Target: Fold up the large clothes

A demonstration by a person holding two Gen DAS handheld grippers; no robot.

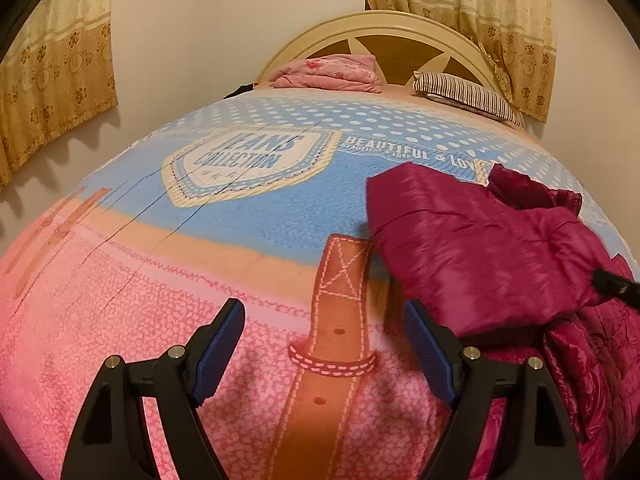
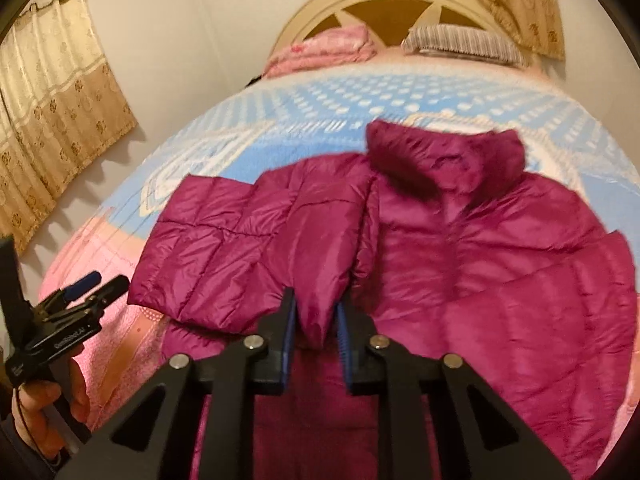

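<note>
Right tool point(image 2: 316, 320) pinches the magenta jacket point(image 2: 460, 264) sleeve; left tool point(image 1: 324, 344) gapes wide beside it.

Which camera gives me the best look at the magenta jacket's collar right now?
The right wrist view: the collar stands near the middle, with the jacket spread below it. In the left wrist view the collar is only a crumpled bit far right, beyond the folded sleeve.
</note>
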